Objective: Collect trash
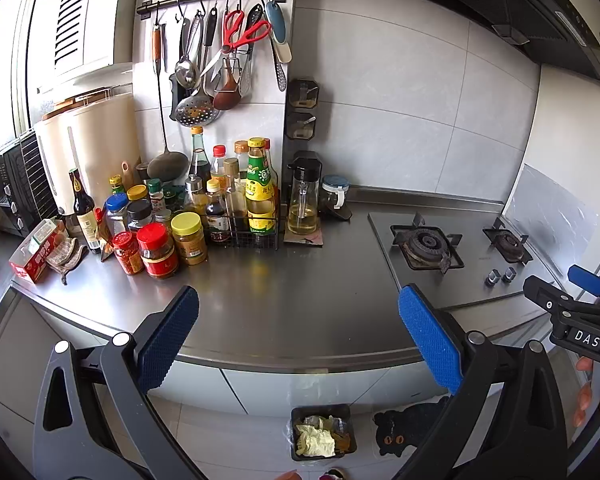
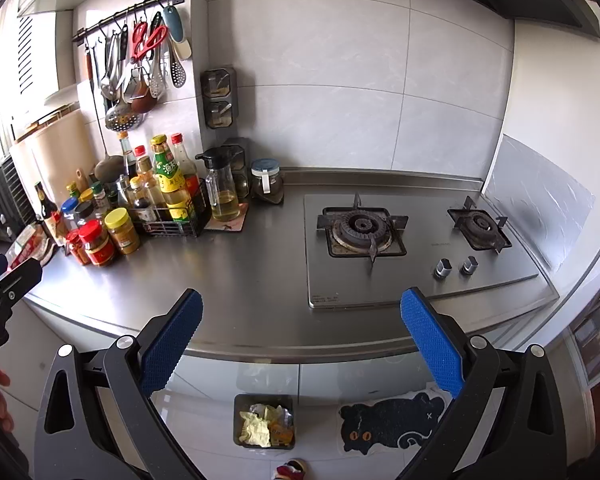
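Two claws gaping, trash bin (image 2: 263, 420) below countertop (image 2: 240, 280)

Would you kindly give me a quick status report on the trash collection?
Left gripper open, empty. Right gripper open, empty. Small black floor bin holds crumpled yellow paper and wrappers. Bare steel countertop ahead, nothing in the way.

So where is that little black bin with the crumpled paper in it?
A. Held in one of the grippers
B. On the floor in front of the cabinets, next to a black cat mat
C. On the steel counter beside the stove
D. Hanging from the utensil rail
B: the black bin stands on the floor below the counter edge, beside the cat mat, and both the left gripper and the right gripper are open and hold nothing.
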`<state>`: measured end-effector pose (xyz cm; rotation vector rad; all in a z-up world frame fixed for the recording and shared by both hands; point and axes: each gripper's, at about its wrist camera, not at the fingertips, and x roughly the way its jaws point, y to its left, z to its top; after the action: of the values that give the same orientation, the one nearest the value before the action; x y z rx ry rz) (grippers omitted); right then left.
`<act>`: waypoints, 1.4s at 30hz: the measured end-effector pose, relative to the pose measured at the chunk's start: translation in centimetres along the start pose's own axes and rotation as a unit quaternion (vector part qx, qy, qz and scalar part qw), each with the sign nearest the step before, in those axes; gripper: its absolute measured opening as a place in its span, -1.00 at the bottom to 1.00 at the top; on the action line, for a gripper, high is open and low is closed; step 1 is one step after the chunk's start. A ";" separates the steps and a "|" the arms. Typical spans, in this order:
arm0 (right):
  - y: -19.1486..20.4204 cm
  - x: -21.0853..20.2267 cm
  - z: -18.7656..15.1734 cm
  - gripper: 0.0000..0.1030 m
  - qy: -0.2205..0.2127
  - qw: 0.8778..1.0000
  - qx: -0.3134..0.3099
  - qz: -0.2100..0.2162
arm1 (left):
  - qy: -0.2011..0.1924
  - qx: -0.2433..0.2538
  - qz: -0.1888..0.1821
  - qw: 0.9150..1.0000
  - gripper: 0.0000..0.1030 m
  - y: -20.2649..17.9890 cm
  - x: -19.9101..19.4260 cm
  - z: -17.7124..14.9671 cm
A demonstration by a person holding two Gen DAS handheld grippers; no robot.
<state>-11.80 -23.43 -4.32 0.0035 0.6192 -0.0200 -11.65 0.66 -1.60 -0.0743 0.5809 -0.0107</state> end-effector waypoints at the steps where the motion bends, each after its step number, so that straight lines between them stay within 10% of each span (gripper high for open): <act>1: -0.1 0.0 0.0 0.94 0.000 1.000 0.000 -0.001 | 0.000 0.001 0.000 1.000 0.84 0.0 0.0 0.0; 42: -0.5 0.2 0.0 0.94 0.005 1.000 0.005 -0.003 | 0.000 0.008 0.004 1.000 0.84 0.2 0.0 0.5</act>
<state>-11.65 -23.92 -4.48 0.0117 0.6292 -0.0290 -11.43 0.86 -1.19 -0.0560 0.5817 -0.0068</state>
